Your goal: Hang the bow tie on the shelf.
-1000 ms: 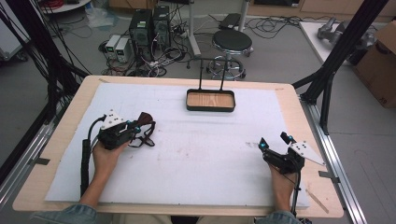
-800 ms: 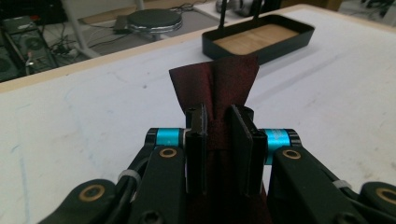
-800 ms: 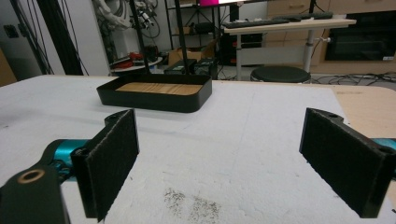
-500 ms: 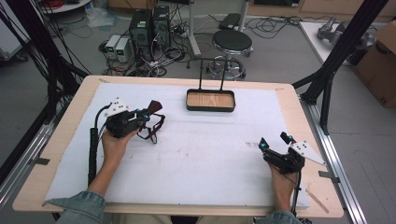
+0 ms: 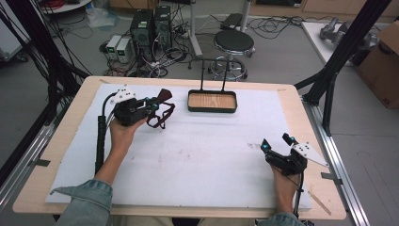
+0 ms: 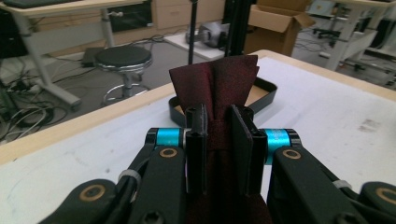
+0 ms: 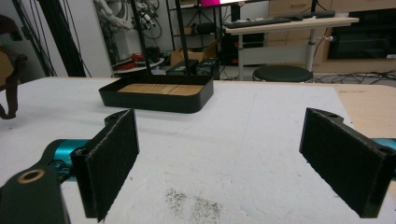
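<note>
A dark red bow tie [image 5: 163, 98] [image 6: 219, 84] with a thin strap loop [image 5: 160, 117] hangs lifted above the white mat, pinched at its middle by my left gripper [image 5: 151, 104] [image 6: 217, 140], which is shut on it. The tie's wings stick out past the jaws toward a black tray with a wooden floor [image 5: 211, 101] [image 6: 264, 91] [image 7: 159, 95]. My right gripper [image 5: 276, 142] [image 7: 233, 158] rests low over the mat at the front right, open wide with nothing between its pads [image 7: 114, 154].
The white mat [image 5: 202, 155] covers most of the wooden table [image 5: 291, 101]. A thin black frame [image 5: 211, 70] rises behind the tray. Past the far edge stand a round stool [image 5: 234, 42], computers and cables.
My left gripper has carried the bow tie up off the mat and toward the far right, closer to the tray. The right gripper has stayed where it was.
</note>
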Motion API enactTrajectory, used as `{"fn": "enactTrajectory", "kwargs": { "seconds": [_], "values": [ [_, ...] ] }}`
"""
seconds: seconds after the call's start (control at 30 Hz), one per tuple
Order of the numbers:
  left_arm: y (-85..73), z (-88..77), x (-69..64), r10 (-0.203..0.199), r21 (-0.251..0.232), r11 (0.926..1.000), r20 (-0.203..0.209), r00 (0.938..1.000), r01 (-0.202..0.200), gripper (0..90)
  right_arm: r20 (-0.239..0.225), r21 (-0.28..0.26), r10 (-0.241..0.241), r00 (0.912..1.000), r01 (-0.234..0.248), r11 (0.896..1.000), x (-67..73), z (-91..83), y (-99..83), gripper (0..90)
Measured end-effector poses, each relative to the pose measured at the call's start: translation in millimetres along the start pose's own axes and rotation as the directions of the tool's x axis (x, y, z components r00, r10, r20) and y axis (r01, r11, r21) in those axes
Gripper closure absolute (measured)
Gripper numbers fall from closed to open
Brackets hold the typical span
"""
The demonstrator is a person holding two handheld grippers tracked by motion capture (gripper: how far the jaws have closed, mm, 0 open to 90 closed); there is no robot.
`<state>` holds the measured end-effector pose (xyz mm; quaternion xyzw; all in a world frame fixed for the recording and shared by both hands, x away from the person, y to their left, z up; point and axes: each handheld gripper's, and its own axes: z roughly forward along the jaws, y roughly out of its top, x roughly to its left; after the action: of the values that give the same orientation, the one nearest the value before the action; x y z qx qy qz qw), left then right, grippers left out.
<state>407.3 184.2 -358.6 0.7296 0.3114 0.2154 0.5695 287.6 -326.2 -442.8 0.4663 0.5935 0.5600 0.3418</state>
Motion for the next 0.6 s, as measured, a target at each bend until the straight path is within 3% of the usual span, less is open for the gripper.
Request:
{"fn": "enactTrajectory", "kwargs": {
  "seconds": [0.17,0.6],
  "values": [
    [14.7,10.7,0.5,0.008,-0.025,0.9997,0.027,0.9996,-0.007,76.0,0.0,0.0,0.001,1.0,-0.001,1.0,0.0,0.0,0.0,11.1],
    [48.0,48.7,-5.0,0.041,-0.037,0.9986,0.063,0.9972,-0.039,76.0,-0.003,0.004,0.007,1.0,-0.007,1.0,-0.3,0.1,-0.2,11.1]
  ]
}}
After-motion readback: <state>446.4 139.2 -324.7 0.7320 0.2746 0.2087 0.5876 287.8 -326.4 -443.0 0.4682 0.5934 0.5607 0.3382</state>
